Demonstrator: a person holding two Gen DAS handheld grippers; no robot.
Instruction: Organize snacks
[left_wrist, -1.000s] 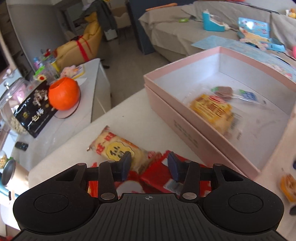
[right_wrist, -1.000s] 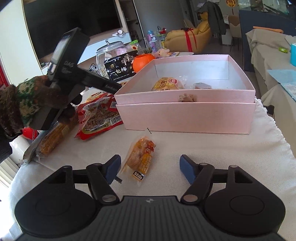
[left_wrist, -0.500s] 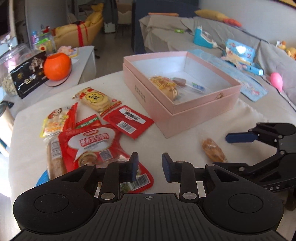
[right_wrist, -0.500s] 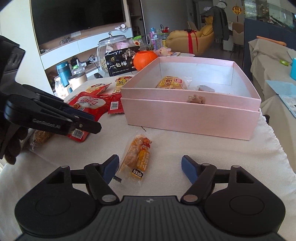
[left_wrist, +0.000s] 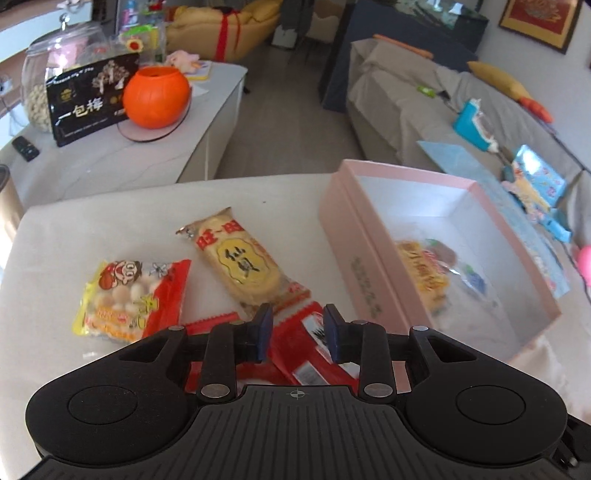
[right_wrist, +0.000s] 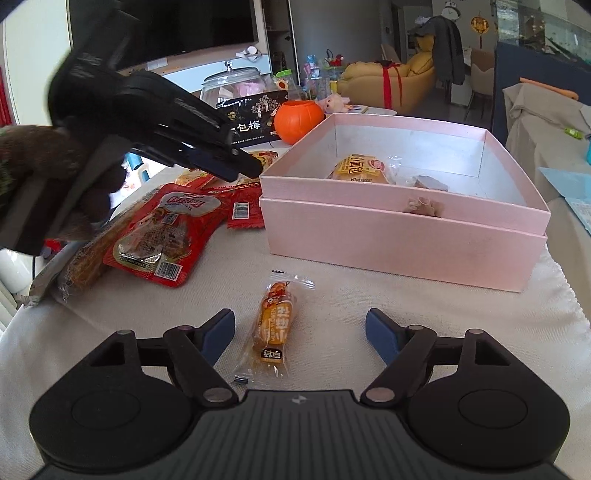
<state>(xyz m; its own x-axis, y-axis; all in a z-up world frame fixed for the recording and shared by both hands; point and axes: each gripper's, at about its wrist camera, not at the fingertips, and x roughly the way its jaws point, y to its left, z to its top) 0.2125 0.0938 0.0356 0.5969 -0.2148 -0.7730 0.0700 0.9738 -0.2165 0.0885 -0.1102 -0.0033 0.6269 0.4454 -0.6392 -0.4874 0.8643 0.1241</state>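
A pink box (right_wrist: 388, 236) stands open on the white cloth, with a yellow bun packet (right_wrist: 360, 168) inside. Between the fingers of my right gripper (right_wrist: 299, 325) an orange sausage packet (right_wrist: 273, 325) lies flat on the cloth. Those jaws are opening and the pads do not touch it. My left gripper (left_wrist: 297, 325) hovers over red packets (left_wrist: 306, 350), just short of a yellow rice cracker (left_wrist: 243, 258). Its jaws leave only a narrow gap and grip nothing. The right wrist view shows that left gripper (right_wrist: 240, 170) above the snack pile, left of the box.
A yellow-red cartoon packet (left_wrist: 133, 299), a large red packet (right_wrist: 166, 229) and a long brown packet (right_wrist: 81, 266) lie left of the box. Behind, a white sideboard carries an orange pumpkin pot (left_wrist: 157, 96), a black bag (left_wrist: 88, 103) and a glass jar (left_wrist: 48, 74). A sofa lies beyond the box.
My left gripper narrowed its jaws, pulled back from the box side, then came forward low over the red packets. My right gripper's jaws spread wider around the sausage packet.
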